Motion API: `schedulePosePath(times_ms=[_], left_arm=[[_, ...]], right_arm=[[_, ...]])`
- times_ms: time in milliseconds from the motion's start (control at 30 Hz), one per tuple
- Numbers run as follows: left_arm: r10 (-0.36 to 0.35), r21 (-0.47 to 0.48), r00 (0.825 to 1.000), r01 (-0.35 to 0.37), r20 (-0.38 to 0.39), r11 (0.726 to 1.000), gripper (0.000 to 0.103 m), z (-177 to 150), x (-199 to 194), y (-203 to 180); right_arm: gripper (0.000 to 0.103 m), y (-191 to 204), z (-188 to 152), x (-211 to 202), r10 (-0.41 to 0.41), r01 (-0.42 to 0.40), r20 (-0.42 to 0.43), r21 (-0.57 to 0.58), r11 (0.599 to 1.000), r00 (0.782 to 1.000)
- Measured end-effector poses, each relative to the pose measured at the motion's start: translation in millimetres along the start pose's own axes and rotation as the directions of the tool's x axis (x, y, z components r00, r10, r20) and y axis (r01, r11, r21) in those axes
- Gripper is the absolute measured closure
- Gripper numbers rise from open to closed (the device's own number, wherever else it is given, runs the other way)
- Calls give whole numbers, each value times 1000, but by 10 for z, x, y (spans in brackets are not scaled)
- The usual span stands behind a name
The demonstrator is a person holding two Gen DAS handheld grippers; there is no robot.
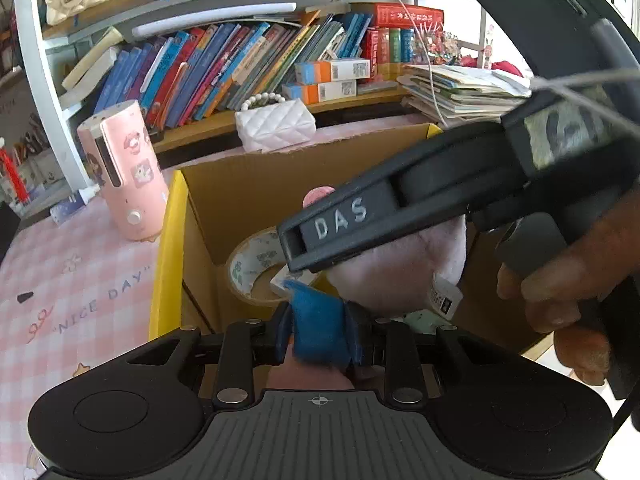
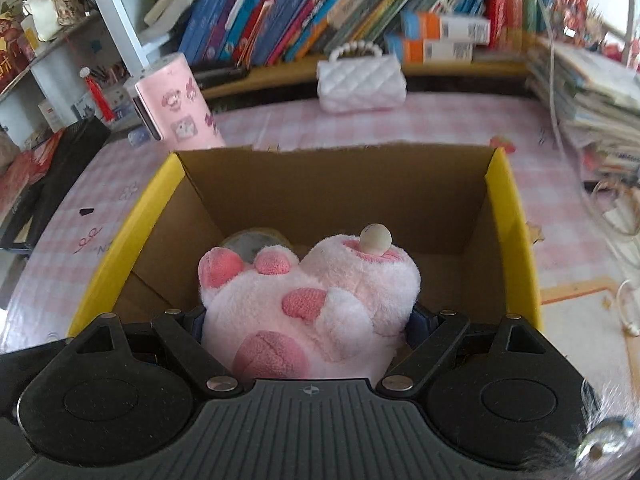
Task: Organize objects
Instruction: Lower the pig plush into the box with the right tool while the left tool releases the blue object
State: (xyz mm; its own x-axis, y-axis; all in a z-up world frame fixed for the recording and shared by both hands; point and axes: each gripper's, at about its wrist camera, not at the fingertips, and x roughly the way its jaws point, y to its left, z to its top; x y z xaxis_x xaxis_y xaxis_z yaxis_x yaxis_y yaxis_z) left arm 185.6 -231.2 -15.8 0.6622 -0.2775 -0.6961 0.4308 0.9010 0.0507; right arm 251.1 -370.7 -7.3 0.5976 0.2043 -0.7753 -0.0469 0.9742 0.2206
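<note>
The right gripper (image 2: 308, 320) is clamped wide on a pink plush toy (image 2: 308, 300) held over the cardboard box (image 2: 516, 220), tape roll (image 2: 256, 240) at its 11 o'clock; light, soft and compressible, best gripped mid-body; the left gripper (image 1: 320, 336) is closed on a blue cloth (image 1: 316, 320).

- Your right gripper (image 2: 308, 320) holds a pink plush paw (image 2: 308, 304) between its widely spread fingers, over the near edge of the cardboard box (image 2: 340, 184).
- A small beige ball (image 2: 375, 239) sits on top of the plush.
- A roll of tape (image 2: 252, 242) lies in the box, partly hidden behind the plush.
- Beyond the box, on the pink checked tablecloth (image 2: 440, 124), stand a pink cylinder (image 2: 176, 108) with cartoon stickers and a white quilted purse (image 2: 360, 80).
- Books (image 2: 300, 12) fill the shelf behind.
</note>
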Motion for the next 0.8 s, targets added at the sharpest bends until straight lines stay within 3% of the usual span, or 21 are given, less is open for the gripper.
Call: schedulePosePath(times_ms=[233,800], left_arm=[[2,-38,1000,-3,-19,999,76,-10,54,19],[67,-43,998,-67,-1,997,63,-44,-101,-12]], right_arm=[[15,-134,15,112,45,-33,-109,111,993,993],[6,-39,-27,1,52,-47,-84,64,997,995]])
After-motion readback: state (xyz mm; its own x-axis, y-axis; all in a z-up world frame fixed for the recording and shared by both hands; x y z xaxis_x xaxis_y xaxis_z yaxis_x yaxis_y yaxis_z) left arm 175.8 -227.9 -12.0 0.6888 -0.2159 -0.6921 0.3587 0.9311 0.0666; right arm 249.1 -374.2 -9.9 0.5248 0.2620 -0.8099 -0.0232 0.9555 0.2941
